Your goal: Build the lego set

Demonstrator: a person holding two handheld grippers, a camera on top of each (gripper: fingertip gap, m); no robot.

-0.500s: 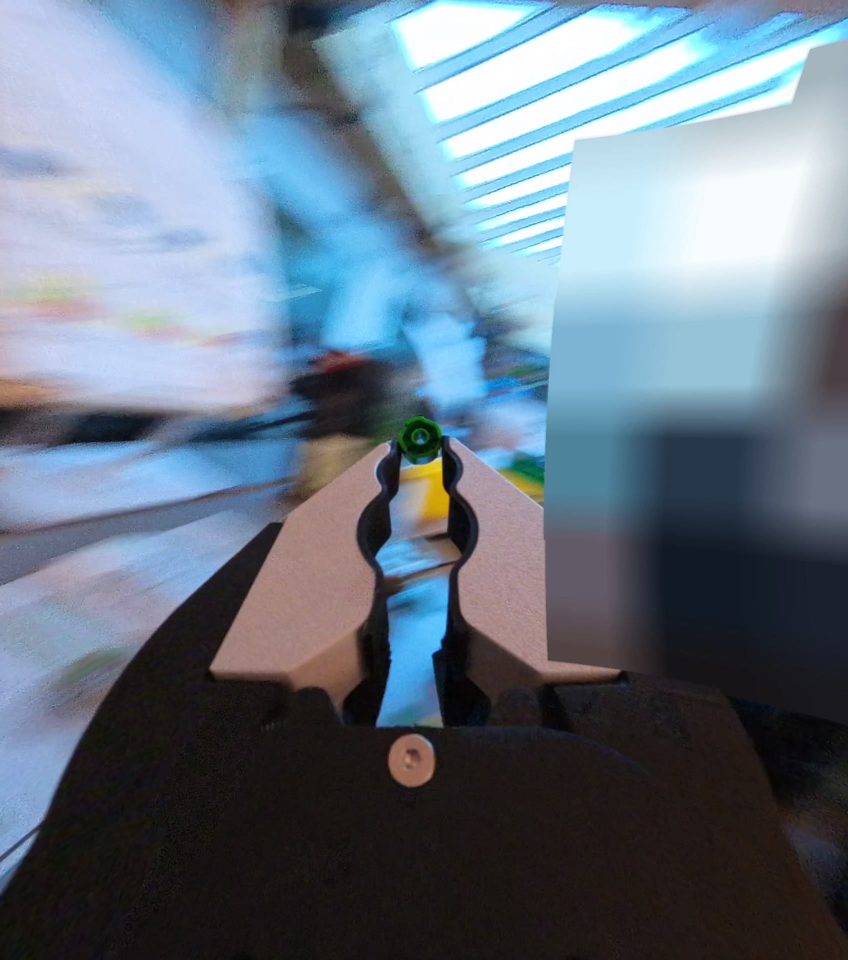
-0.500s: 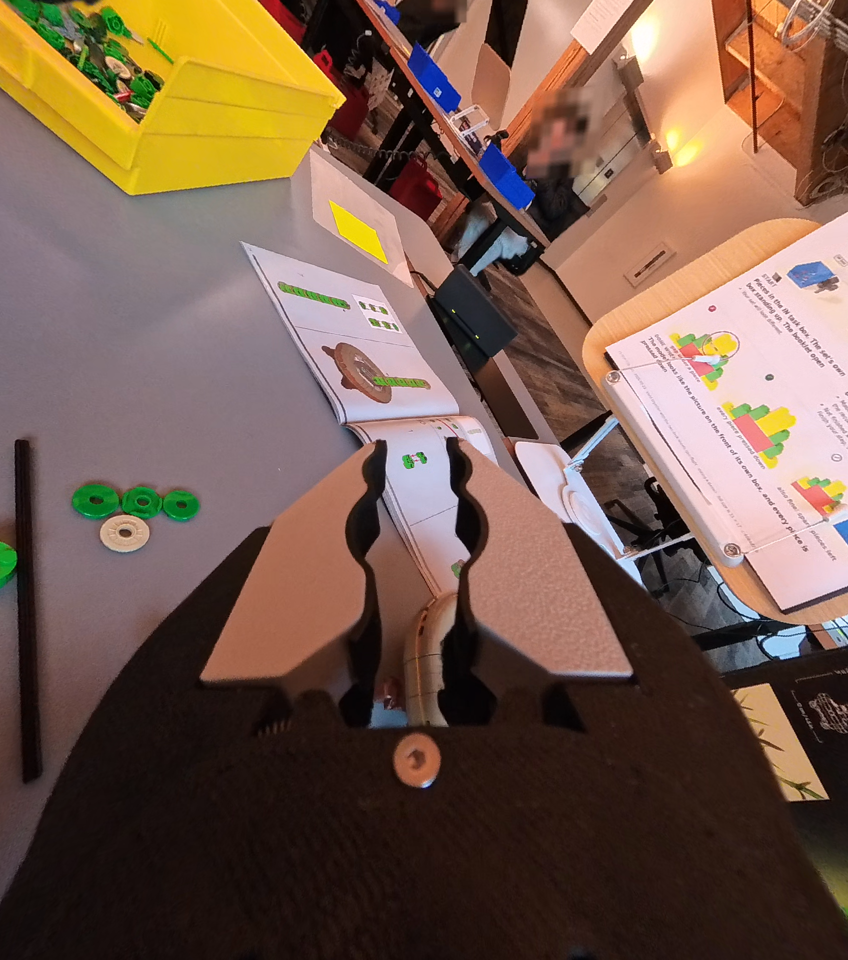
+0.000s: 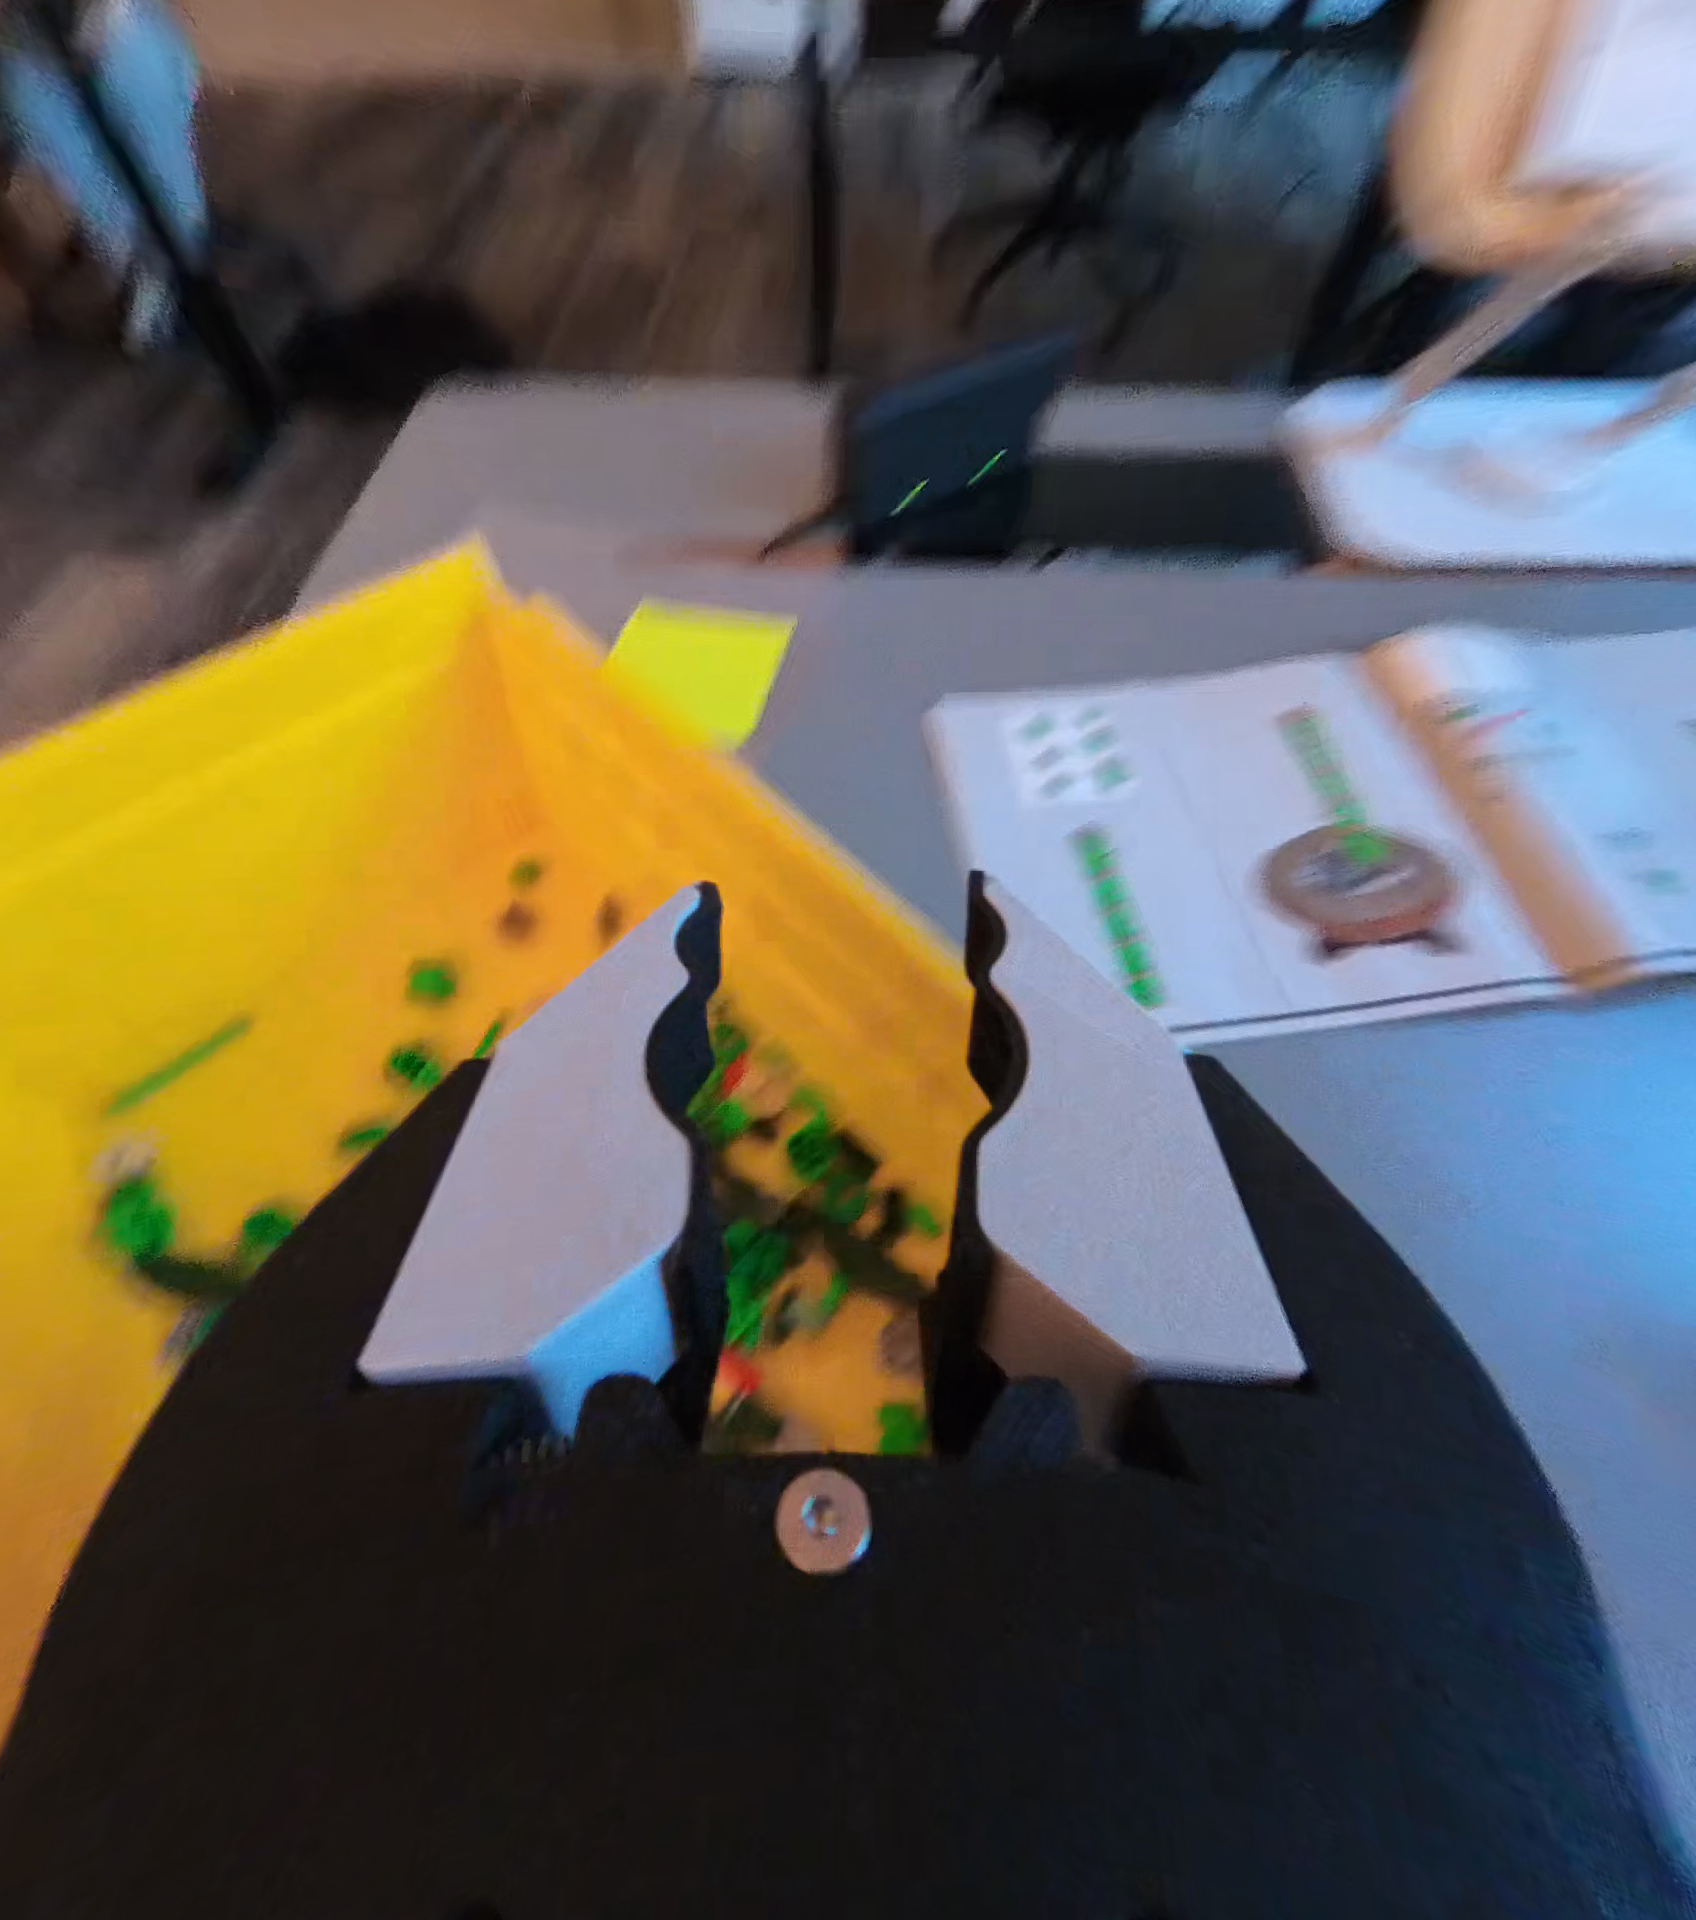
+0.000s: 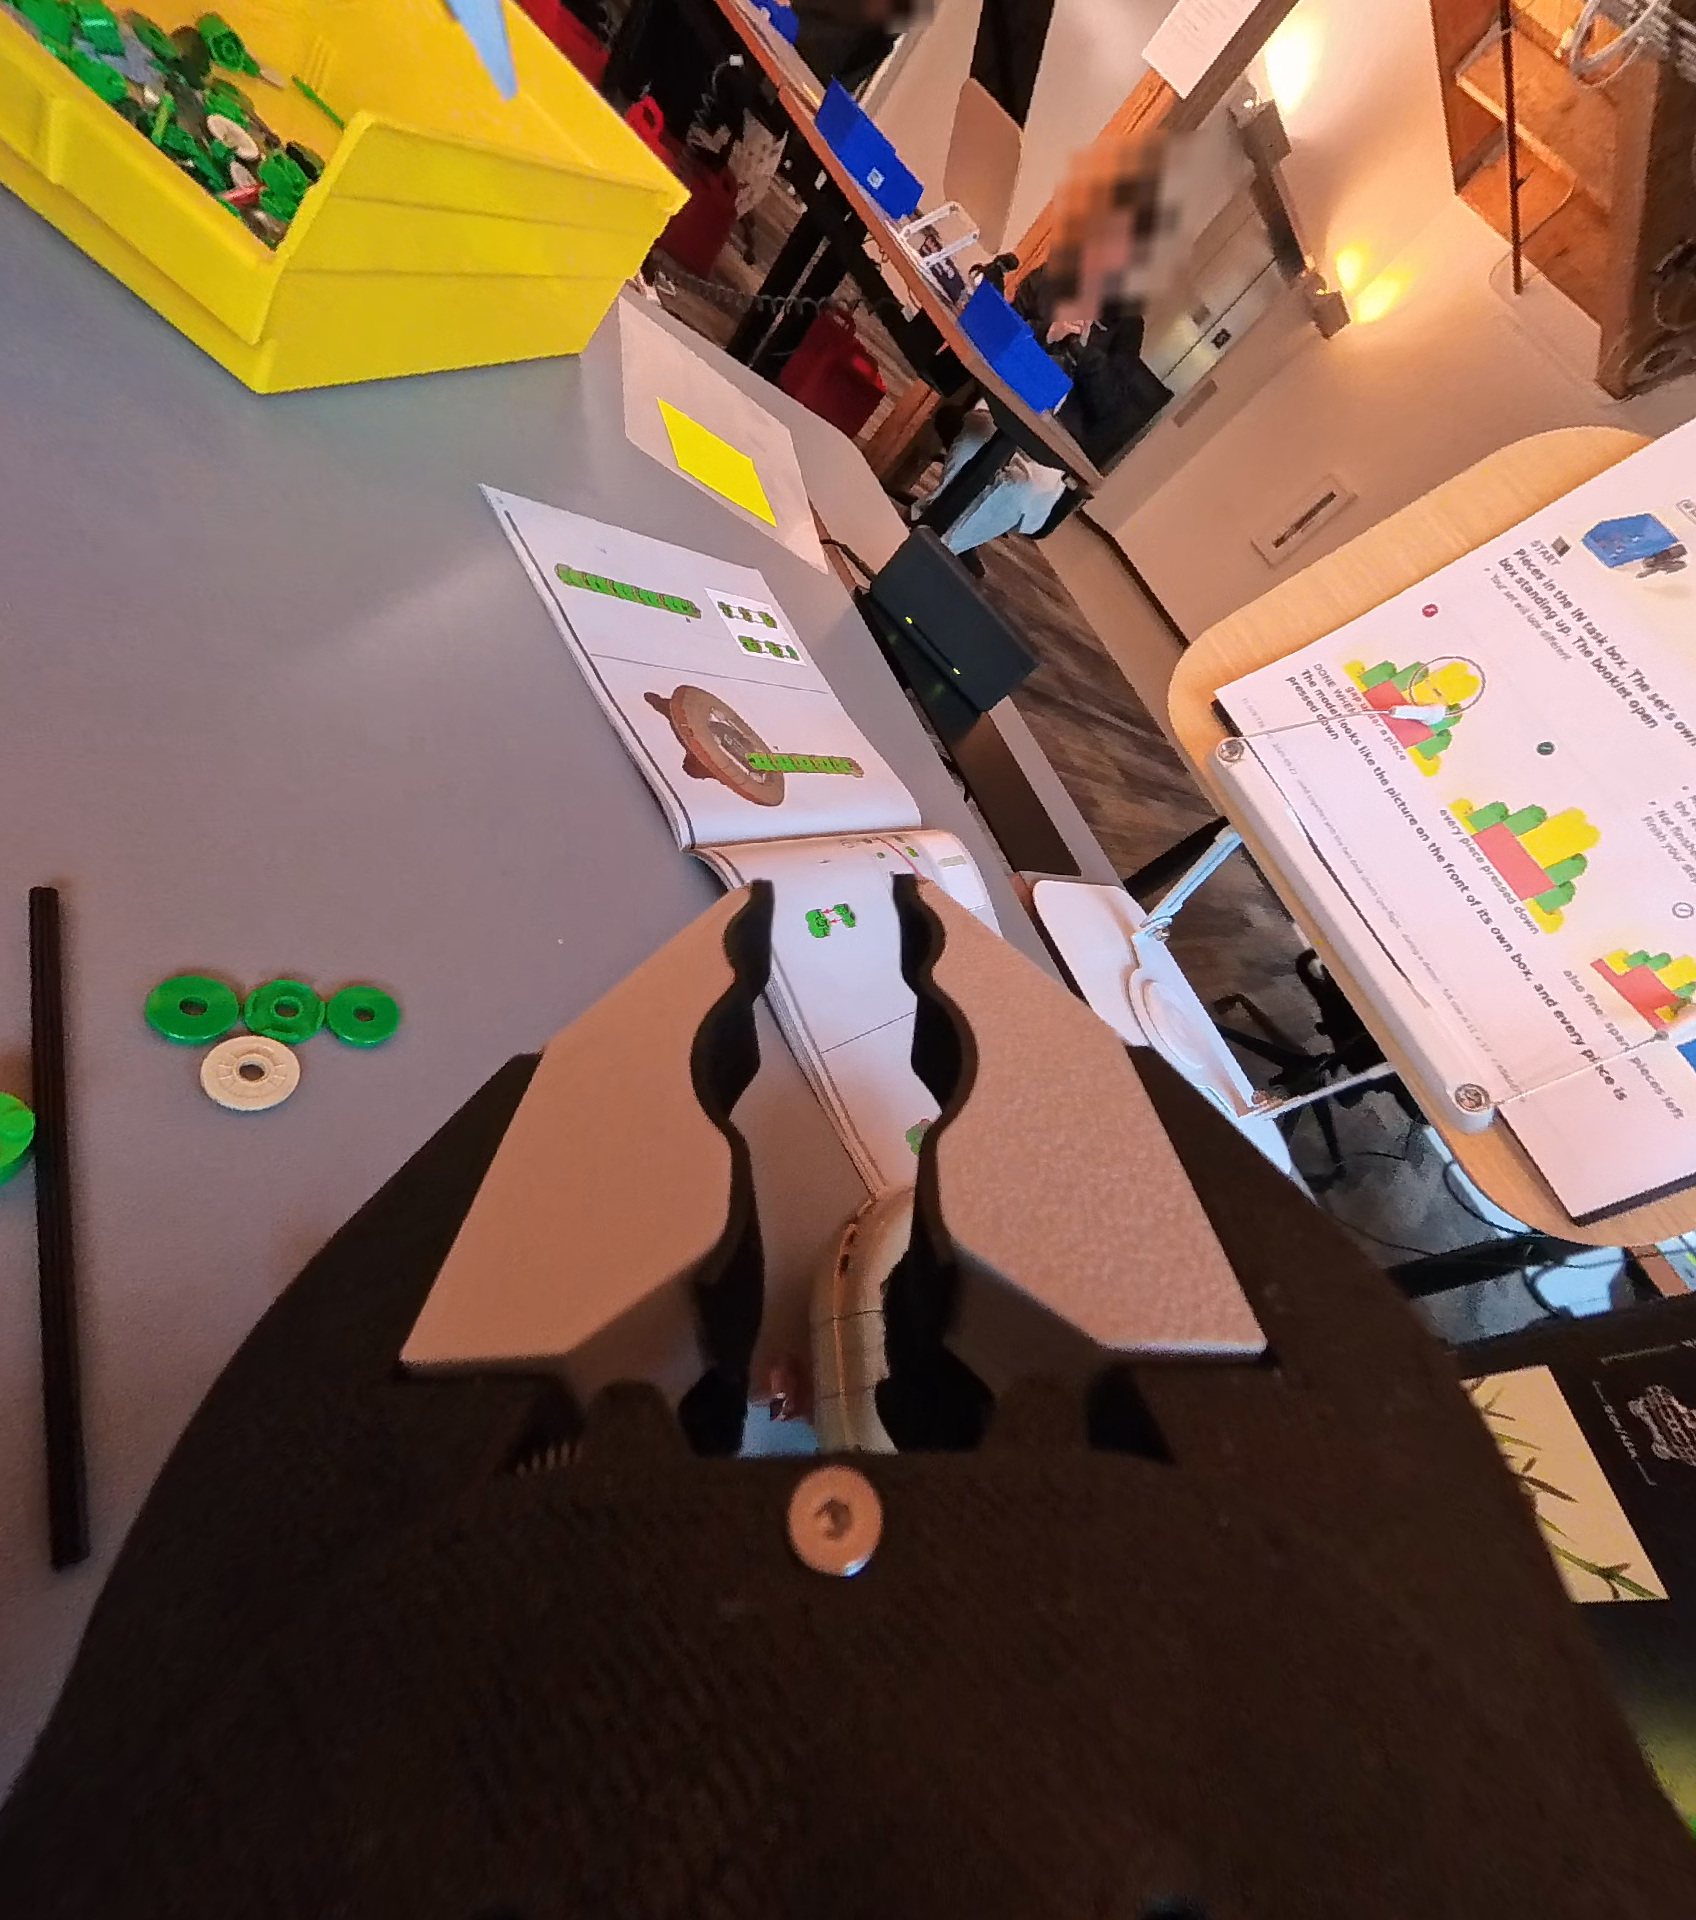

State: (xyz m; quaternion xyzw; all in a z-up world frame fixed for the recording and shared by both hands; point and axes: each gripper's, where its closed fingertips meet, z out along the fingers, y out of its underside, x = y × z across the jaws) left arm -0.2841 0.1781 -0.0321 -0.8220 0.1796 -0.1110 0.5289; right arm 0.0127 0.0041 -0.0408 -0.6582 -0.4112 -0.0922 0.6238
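Left gripper (image 3: 839, 914) hung over yellow bin (image 3: 200, 790), jaws apart, empty, likely picking; right gripper (image 4: 831, 902) idled, slightly apart, empty.

The left claw (image 3: 839, 904) is pointing forward and downward, its two grey fingers (image 3: 574, 1143) standing well apart with a wide gap between the wavy black inner pads, and nothing is sitting between them. The view from it is smeared, so finer detail is beyond telling. The right claw (image 4: 831, 883) is hanging tilted over the worktop (image 4: 200, 675), its fingers (image 4: 615, 1143) spread only a little, leaving a narrow gap at the tips, and it is gripping nothing. In the right wrist view, a pale grey tip of the left claw is showing at the top edge, far from the right one.
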